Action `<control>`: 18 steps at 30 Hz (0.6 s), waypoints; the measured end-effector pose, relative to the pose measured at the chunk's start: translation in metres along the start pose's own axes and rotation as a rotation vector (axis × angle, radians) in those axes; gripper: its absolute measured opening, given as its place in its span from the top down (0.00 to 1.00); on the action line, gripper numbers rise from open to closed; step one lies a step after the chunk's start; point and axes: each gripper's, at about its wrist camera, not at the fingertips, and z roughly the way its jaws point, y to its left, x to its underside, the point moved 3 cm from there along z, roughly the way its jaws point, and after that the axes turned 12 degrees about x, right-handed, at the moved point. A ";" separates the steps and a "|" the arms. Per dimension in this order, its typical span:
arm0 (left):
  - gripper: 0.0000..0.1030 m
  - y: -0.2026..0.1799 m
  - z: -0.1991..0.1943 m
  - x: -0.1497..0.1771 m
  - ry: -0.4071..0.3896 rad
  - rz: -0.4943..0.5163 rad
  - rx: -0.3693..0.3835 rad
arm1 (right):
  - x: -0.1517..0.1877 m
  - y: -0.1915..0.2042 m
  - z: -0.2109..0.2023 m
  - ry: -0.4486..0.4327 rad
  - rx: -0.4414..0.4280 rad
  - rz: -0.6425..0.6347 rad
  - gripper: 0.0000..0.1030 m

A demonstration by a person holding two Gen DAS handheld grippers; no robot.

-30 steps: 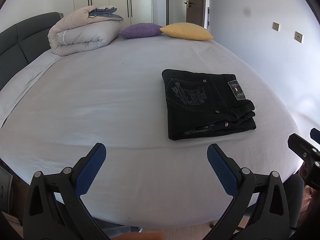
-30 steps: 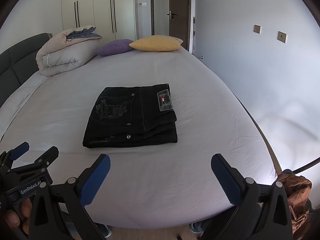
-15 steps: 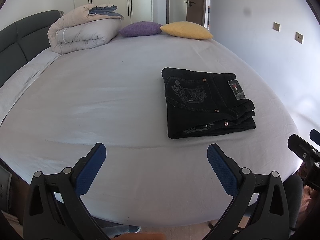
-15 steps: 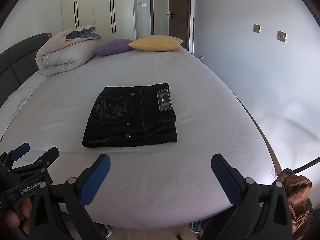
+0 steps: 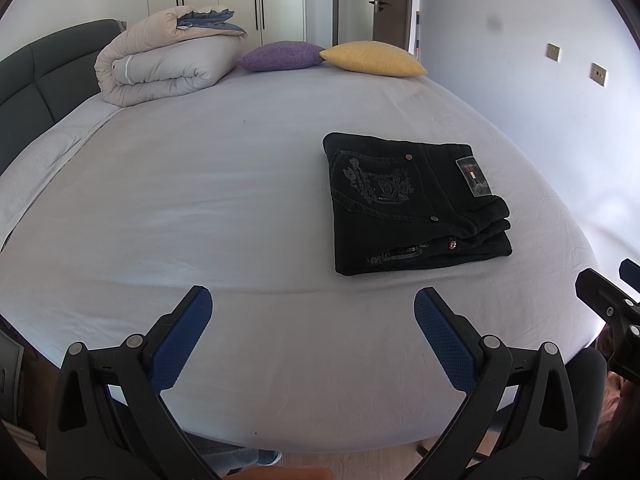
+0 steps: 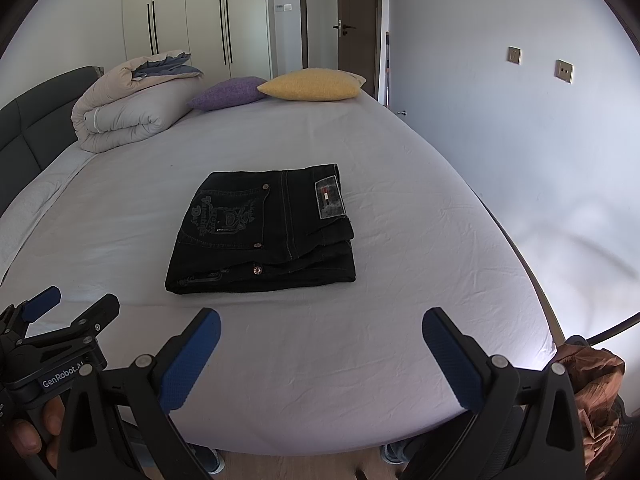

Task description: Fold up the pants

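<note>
Two grippers gape wide and hold nothing, left gripper (image 5: 312, 308) and right gripper (image 6: 322, 330), both short of the folded black jeans (image 6: 264, 232) on the bed (image 6: 400, 280); beyond lie a rolled duvet (image 6: 132, 112), purple cushion (image 6: 228, 93) and yellow cushion (image 6: 312, 85); the jeans' embroidered lettering is unreadable

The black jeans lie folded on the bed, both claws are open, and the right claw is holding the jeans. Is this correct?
Not quite. The right claw holds nothing; the right wrist view shows it open, short of the folded black jeans on the bed. The left claw is open too.
</note>
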 end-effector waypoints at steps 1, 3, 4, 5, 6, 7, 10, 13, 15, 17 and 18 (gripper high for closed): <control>0.00 0.000 0.000 0.000 0.000 0.000 0.000 | -0.001 -0.001 0.000 0.000 0.000 0.000 0.00; 0.00 0.000 0.000 0.000 0.000 -0.001 0.000 | -0.001 -0.001 0.000 0.000 0.000 0.000 0.00; 0.00 0.000 0.000 0.000 0.001 -0.001 0.000 | 0.000 -0.001 0.000 0.000 0.000 0.000 0.00; 0.00 0.000 0.000 0.000 0.001 -0.001 0.000 | 0.000 0.000 0.000 0.000 0.000 0.000 0.00; 0.00 0.000 0.000 0.000 0.001 -0.001 0.000 | 0.000 0.000 0.000 -0.001 0.000 0.000 0.00; 0.00 0.000 0.001 0.002 0.002 -0.001 0.001 | 0.000 -0.001 0.000 0.000 0.000 -0.001 0.00; 0.00 0.000 0.001 0.003 0.002 0.000 0.001 | -0.001 -0.001 0.000 0.000 0.000 0.000 0.00; 0.00 0.000 0.001 0.003 0.003 -0.002 0.003 | 0.001 0.000 0.001 0.001 0.000 -0.001 0.00; 0.00 0.000 0.001 0.004 0.003 -0.002 0.002 | 0.002 0.001 0.001 0.001 0.000 -0.001 0.00; 0.00 0.001 0.002 0.005 0.005 -0.002 0.003 | 0.003 0.001 0.000 0.001 -0.001 0.000 0.00; 0.00 0.001 0.002 0.006 0.006 -0.003 0.004 | 0.004 0.002 0.000 0.001 -0.001 0.000 0.00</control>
